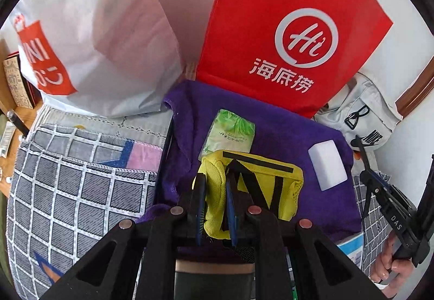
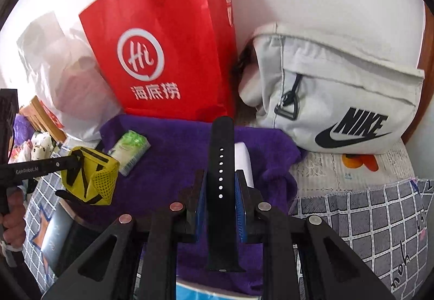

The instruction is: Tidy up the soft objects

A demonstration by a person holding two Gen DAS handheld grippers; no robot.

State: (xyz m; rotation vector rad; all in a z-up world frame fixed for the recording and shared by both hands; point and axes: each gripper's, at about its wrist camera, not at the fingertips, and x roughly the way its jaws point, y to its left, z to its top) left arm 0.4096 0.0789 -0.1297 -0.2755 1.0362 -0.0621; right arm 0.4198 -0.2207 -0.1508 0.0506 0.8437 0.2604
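Observation:
My left gripper (image 1: 215, 183) is shut on a yellow mesh pouch (image 1: 252, 186) with black straps and holds it above a purple towel (image 1: 284, 132); the pouch also shows in the right wrist view (image 2: 92, 175). My right gripper (image 2: 221, 178) is shut on a black watch strap (image 2: 221, 164) that stands upright between its fingers. On the towel (image 2: 173, 142) lie a green tissue pack (image 1: 230, 132) and a white sponge block (image 1: 326, 164). The tissue pack (image 2: 130, 148) and part of the sponge (image 2: 244, 161) show behind the strap.
A red paper bag (image 1: 284, 15) and a white plastic bag (image 1: 103, 42) stand behind the towel against the wall. A grey Nike bag (image 2: 333, 94) lies at the right. A grey checked cloth (image 1: 76, 191) covers the surface. A wooden edge (image 1: 5, 99) is at far left.

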